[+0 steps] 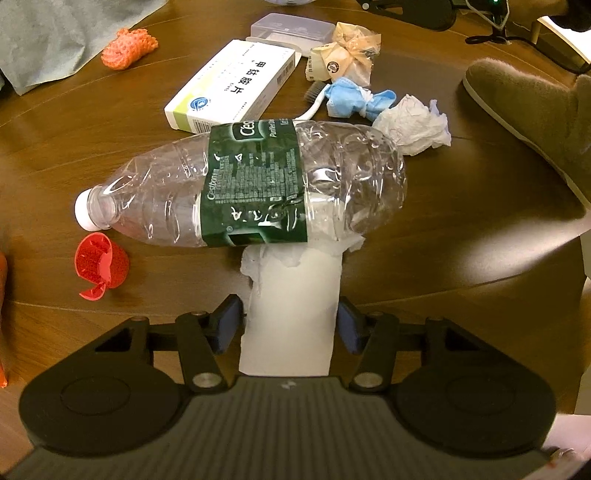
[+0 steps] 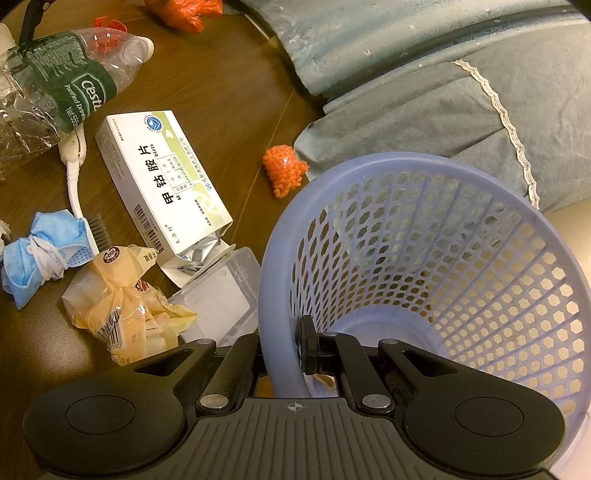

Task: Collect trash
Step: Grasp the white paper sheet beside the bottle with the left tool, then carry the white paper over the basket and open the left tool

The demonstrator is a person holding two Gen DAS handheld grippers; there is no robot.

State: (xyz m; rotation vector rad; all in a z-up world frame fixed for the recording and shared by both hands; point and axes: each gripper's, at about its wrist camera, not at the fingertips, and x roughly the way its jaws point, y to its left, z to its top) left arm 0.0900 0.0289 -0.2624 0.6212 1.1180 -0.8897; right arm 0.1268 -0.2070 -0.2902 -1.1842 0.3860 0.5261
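My left gripper [image 1: 290, 325] has its blue pads [image 1: 226, 325] on either side of a white paper roll [image 1: 293, 310] and appears to clamp it; the pads look to be touching its sides, with the roll standing between them on the table [image 1: 443, 236]. My right gripper [image 2: 282, 352] is closed on the rim of the purple basket [image 2: 436, 258], one finger inside, one outside.

Risks, as I judge them: the roll's far end sits under the crushed plastic bottle [image 1: 251, 184], so lifting may drag or roll the bottle toward the red cap [image 1: 99, 264] beside its neck. The roll is soft and may squash or slip. The basket is held at one rim point only and could tip.

Basket contents: I see nothing through the mesh except a pale scrap near the bottom, unclear.

Farther out: a medicine box [image 1: 232, 88], a toothbrush [image 2: 79, 177], a blue mask [image 1: 354, 99], crumpled tissue [image 1: 413, 123], a wrapper [image 1: 343, 51], a clear case [image 1: 291, 29], orange netting [image 1: 129, 48].
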